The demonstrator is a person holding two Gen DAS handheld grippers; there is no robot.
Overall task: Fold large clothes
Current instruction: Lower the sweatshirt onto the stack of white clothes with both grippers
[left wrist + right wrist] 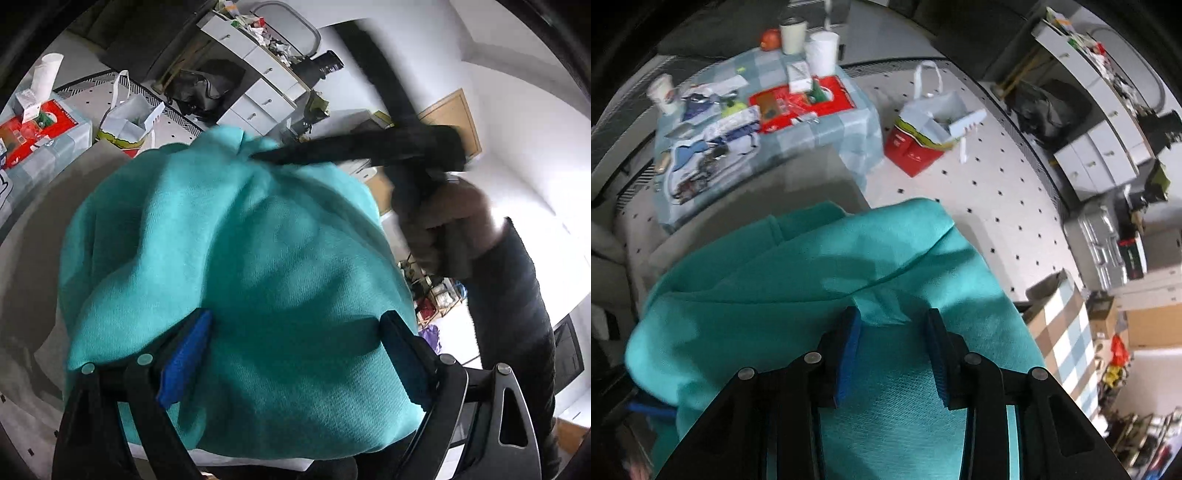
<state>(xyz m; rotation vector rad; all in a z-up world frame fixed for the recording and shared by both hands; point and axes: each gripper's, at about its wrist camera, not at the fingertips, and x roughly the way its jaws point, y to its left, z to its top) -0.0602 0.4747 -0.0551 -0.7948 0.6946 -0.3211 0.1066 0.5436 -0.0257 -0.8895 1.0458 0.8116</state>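
Note:
A large teal garment (240,240) lies heaped on a grey cushioned surface (33,258). My left gripper (295,350) is open, its fingers wide apart with the cloth lying loosely between them. In the left wrist view my right gripper (258,155) is blurred and reaches the garment's far edge, where the fabric gathers to a peak. A hand (443,229) holds it. In the right wrist view the right gripper (892,328) points steeply down, shut on a raised fold of the teal garment (775,314).
A low table with a checked cloth (849,125) carries cups, a red box and papers beyond the garment. A red and white bag (923,140) stands on the dotted floor mat. White drawers (1097,155) and a checked box (1060,332) are to the right.

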